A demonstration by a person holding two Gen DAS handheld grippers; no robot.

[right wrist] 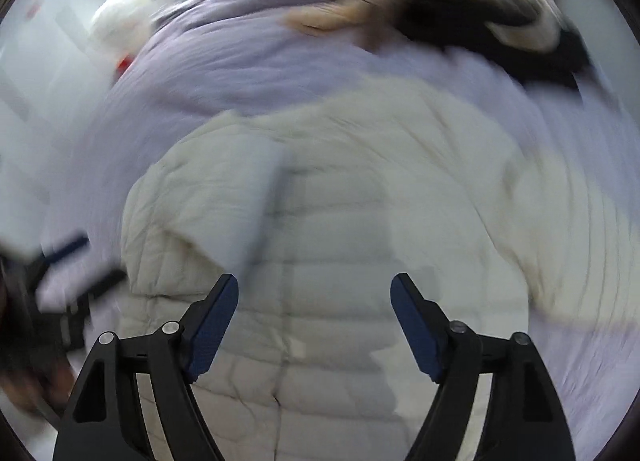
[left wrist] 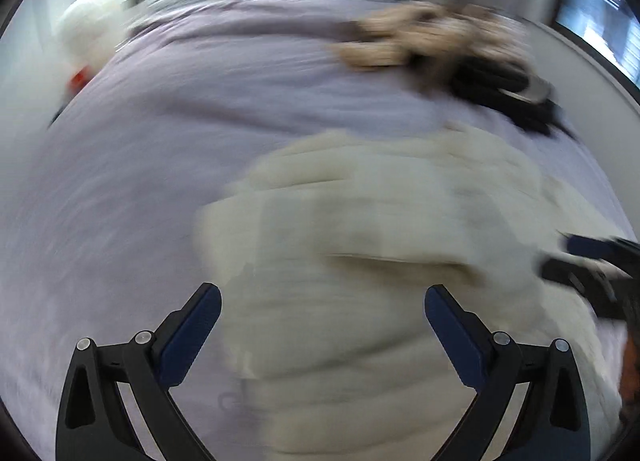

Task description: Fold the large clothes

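While both tongs (left wrist: 322, 303) (right wrist: 315, 293) gape empty, a cream quilted jacket (right wrist: 320, 201) lies on the lilac bedspread (left wrist: 180, 121).

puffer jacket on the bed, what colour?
Cream-white, quilted in horizontal bands; the puffer jacket shows best in the right wrist view.

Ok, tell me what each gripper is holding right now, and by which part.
Nothing is held. The left gripper and the right gripper are both open above the cream puffer jacket, with no fabric between their fingers.
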